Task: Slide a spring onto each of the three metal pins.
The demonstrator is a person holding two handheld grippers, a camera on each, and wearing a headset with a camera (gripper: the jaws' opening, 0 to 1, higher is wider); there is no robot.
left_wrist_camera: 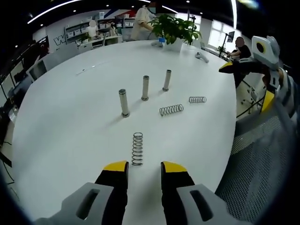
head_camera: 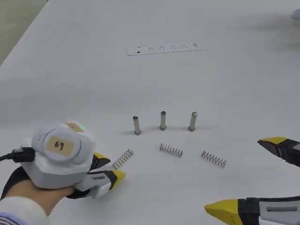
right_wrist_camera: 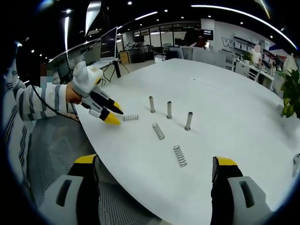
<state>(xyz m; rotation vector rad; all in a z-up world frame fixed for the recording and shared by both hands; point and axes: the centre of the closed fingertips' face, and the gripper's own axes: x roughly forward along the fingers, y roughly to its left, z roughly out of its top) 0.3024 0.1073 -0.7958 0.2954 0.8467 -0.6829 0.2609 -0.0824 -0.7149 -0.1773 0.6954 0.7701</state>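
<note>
Head view looks steeply down on the surface (head_camera: 225,84). Both gripper views skim low across it from near left and right, sharing the pins (head_camera: 162,120).

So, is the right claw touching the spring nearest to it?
Apart. The head view shows bare table between that spring and both jaws of the open right claw.

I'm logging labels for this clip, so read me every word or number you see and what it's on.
"69": sticker on the left hand-held gripper.
Power strip markings: too small to read.
Wall lettering: partly hidden, blurred.
</note>
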